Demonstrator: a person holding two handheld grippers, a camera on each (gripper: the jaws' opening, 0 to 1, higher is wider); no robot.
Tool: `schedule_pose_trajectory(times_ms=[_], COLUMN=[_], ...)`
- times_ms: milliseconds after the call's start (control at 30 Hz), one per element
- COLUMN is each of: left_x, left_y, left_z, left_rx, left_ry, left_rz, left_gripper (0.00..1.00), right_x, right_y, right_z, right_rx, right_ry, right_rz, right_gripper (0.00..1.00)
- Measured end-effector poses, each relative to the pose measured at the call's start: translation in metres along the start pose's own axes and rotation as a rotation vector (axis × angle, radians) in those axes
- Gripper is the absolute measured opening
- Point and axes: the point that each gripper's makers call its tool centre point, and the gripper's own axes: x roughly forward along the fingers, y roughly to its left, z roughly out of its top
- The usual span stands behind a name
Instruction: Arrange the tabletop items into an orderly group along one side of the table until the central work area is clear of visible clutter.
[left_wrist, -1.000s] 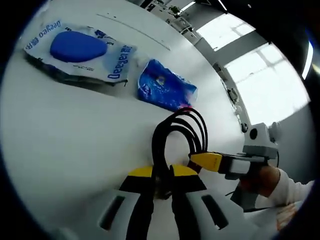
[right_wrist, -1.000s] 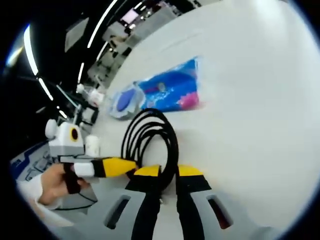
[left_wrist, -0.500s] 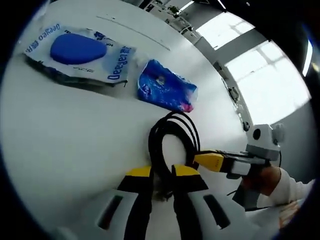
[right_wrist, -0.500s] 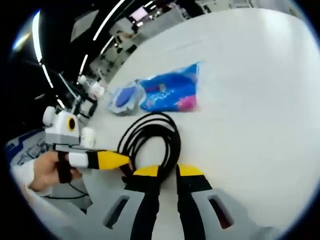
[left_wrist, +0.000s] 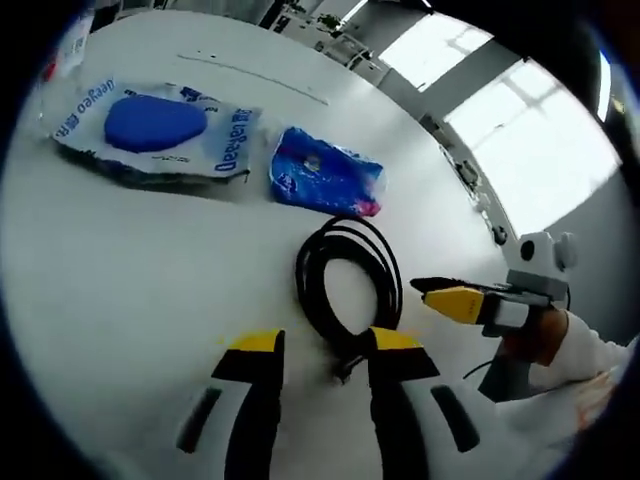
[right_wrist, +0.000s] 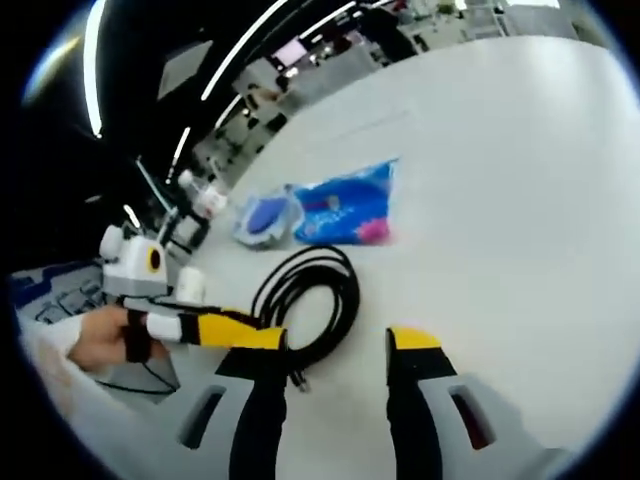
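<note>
Lying coiled, black cable (left_wrist: 349, 283) (beside blue packets (left_wrist: 326, 178)) fronts both grippers' spread, empty jaws.

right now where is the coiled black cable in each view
Left gripper view: the coiled black cable lies on the table just right of centre, above the open left tongs.
Right gripper view: it lies left of centre, just above the open right tongs.
Shared landmark: the blue tissue pack lies just beyond the coil in both.
</note>
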Motion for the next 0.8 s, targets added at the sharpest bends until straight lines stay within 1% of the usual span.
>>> schedule_pose_trajectory(times_ms=[33, 67, 100, 133, 200, 233, 333, 400, 467, 567, 667, 800], left_x=[-0.003, -0.004, -0.006, -0.007, -0.009, -0.010, -0.011, -0.011, -0.013, -0.018, -0.023, -0.036], left_y=[0.003, 0.003, 0.003, 0.004, 0.004, 0.005, 0.005, 0.005, 0.004, 0.003, 0.006, 0.020], left_z=[0.001, 0.003, 0.003, 0.004, 0.004, 0.006, 0.006, 0.007, 0.013, 0.019, 0.022, 0.032], left_rx=[0.018, 0.034, 0.056, 0.069, 0.068, 0.063, 0.061, 0.066, 0.063, 0.053, 0.070, 0.045], left_ry=[-0.006, -0.017, -0.021, -0.031, -0.038, -0.047, -0.045, -0.051, -0.085, -0.106, -0.125, -0.155], left_rz=[0.025, 0.032, 0.037, 0.045, 0.045, 0.041, 0.037, 0.039, 0.035, 0.030, 0.044, 0.070], left_gripper=[0.40, 0.43, 0.49, 0.53, 0.62, 0.63, 0.61, 0.61, 0.62, 0.60, 0.60, 0.60], right_x=[-0.001, -0.002, -0.003, -0.004, -0.004, -0.003, -0.002, -0.001, -0.001, -0.002, -0.004, -0.010], right_y=[0.001, 0.002, 0.005, 0.007, 0.012, 0.014, 0.014, 0.014, 0.014, 0.015, 0.016, 0.017], right_z=[-0.001, -0.001, -0.003, -0.003, -0.003, -0.003, -0.004, -0.002, -0.001, 0.001, 0.001, 0.000], right_rx=[-0.042, -0.069, -0.091, -0.107, -0.113, -0.118, -0.142, -0.144, -0.134, -0.104, -0.102, -0.099], right_ry=[0.001, -0.001, 0.004, 0.004, -0.003, -0.001, 0.008, 0.005, 0.001, -0.010, -0.012, -0.019], right_rz=[0.001, -0.001, 0.004, 0.013, 0.029, 0.033, 0.035, 0.035, 0.038, 0.047, 0.046, 0.050], right_gripper=[0.42, 0.45, 0.48, 0.51, 0.56, 0.57, 0.58, 0.59, 0.59, 0.59, 0.58, 0.58])
